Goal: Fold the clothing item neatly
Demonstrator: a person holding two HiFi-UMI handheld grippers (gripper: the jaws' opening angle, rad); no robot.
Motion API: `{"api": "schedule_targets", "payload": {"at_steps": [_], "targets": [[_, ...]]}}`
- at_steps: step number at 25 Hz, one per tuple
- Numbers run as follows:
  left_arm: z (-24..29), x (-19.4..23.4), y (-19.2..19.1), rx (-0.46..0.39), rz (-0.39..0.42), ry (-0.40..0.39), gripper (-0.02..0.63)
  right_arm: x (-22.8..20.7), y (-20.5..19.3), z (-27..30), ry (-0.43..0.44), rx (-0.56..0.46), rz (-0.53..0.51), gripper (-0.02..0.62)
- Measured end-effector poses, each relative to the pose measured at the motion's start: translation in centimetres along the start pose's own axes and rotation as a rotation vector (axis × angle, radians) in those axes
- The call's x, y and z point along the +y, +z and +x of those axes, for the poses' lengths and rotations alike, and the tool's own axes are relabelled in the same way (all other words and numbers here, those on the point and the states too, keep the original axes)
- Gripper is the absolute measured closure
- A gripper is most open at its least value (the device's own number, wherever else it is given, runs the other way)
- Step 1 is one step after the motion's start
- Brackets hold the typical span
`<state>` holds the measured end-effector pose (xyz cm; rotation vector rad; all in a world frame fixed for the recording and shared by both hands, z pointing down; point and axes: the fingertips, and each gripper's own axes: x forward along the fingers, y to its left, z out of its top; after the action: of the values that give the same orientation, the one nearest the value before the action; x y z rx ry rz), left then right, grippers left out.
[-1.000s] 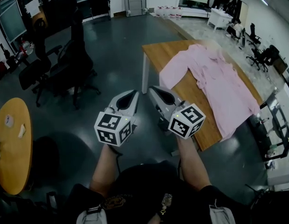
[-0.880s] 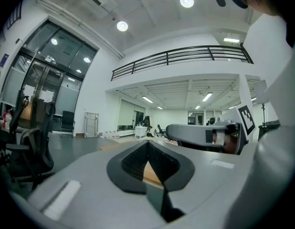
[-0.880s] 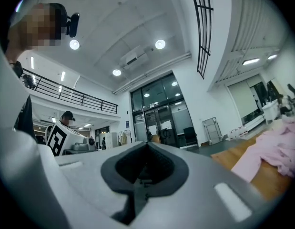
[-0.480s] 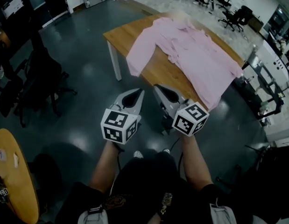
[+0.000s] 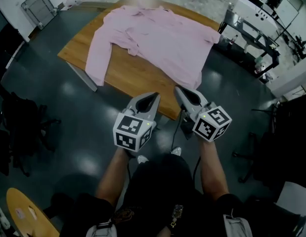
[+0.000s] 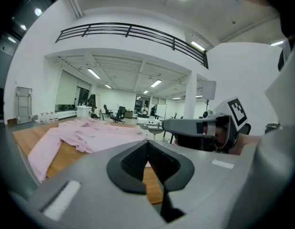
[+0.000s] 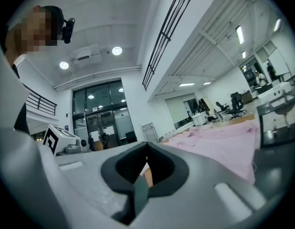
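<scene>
Ahead, a pink shirt lies on the table, while left tool and right tool are pressed together.

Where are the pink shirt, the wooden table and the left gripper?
pink shirt (image 5: 157, 37): head view, chest panel.
wooden table (image 5: 128, 77): head view, bare top.
left gripper (image 5: 153, 97): head view, between its fingertips.

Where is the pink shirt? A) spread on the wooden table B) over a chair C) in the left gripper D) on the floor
A: the pink shirt lies spread on the wooden table; the left gripper and right gripper are shut and empty.
</scene>
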<state>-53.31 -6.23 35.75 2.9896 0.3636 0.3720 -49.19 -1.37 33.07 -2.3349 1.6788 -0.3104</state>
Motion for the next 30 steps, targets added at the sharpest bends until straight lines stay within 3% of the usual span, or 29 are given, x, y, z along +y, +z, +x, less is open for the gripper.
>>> {"api": "schedule_targets", "payload": {"at_steps": [3, 13, 20, 30], "targets": [[4.1, -3.4, 0.4, 0.02, 0.027, -0.075, 0.598, -4.2, 1.2, -3.5, -0.074, -0.031, 0.009, 0.592], [18.2, -14.0, 3.0, 0.024, 0.076, -0.196, 0.598, -17.7, 5.7, -15.2, -0.233, -0.115, 0.002, 0.592], [25.5, -20.9, 3.2, 0.044, 0.093, -0.305, 0.598, -24.6, 7.3, -21.6, -0.332, -0.14, -0.003, 0.592], [36.5, -24.6, 4.3, 0.052, 0.064, -0.396, 0.598, -34.3, 9.7, -25.1, -0.458, -0.133, -0.028, 0.592]]}}
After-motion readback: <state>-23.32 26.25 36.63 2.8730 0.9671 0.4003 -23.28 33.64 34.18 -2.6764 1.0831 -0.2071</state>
